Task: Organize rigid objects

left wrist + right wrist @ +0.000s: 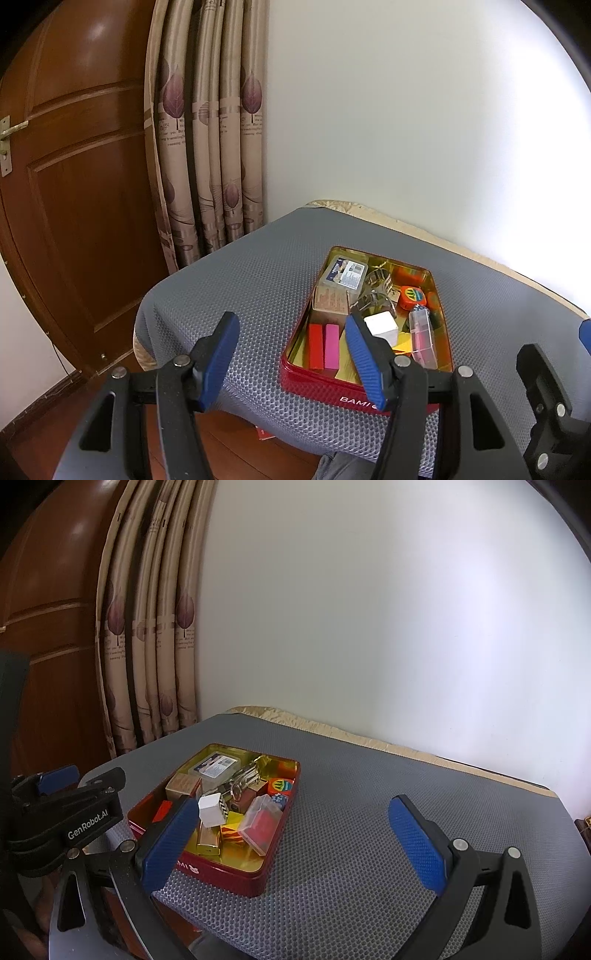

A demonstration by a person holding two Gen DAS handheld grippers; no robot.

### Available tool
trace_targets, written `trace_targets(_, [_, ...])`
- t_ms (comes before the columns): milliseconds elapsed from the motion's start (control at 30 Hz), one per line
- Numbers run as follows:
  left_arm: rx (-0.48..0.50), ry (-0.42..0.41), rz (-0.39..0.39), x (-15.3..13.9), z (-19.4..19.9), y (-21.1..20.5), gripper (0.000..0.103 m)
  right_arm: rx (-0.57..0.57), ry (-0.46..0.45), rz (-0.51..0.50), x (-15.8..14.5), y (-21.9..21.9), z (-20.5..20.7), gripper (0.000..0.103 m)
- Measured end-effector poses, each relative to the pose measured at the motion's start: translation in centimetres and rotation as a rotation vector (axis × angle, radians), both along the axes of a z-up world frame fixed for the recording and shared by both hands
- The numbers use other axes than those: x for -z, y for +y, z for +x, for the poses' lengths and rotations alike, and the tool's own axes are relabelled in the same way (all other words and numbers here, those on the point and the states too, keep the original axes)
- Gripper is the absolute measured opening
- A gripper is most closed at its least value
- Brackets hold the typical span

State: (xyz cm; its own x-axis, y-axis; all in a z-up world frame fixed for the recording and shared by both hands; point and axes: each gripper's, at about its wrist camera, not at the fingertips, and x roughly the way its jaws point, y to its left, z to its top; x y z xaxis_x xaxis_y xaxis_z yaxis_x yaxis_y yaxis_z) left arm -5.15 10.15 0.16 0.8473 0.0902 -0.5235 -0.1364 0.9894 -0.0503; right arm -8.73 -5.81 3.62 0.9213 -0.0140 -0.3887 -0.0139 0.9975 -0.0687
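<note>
A red tin (pixel 317 382) with a gold inside sits on the grey mat (pixel 236 280). Several small things fill it: a white cube (pixel 382 326), red block (pixel 315 345), pink block (pixel 331 345), clear card box (pixel 345 273), orange tape measure (pixel 412 297) and metal clips (pixel 376 291). My left gripper (pixel 290 319) hovers open and empty at the tin's near left corner. In the right wrist view, the tin (pixel 221 875) lies low left with the white cube (pixel 212 808) on top. My right gripper (pixel 294 804) stands wide open and empty, just right of the tin.
The mat covers a small table against a white wall (pixel 406 129). A curtain (pixel 207 147) and a wooden door (pixel 74 166) stand to the left. Bare mat (pixel 369 775) stretches right of the tin. Each gripper shows at the other view's edge.
</note>
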Motion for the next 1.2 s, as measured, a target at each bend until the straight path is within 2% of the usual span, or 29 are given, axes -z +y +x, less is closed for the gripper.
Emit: trace_targets(1200, [0.015,0.024,0.012,0.24,0.09,-0.29,0.062,-0.028,0.014,-0.003,0.33,-0.25,-0.38,0.102])
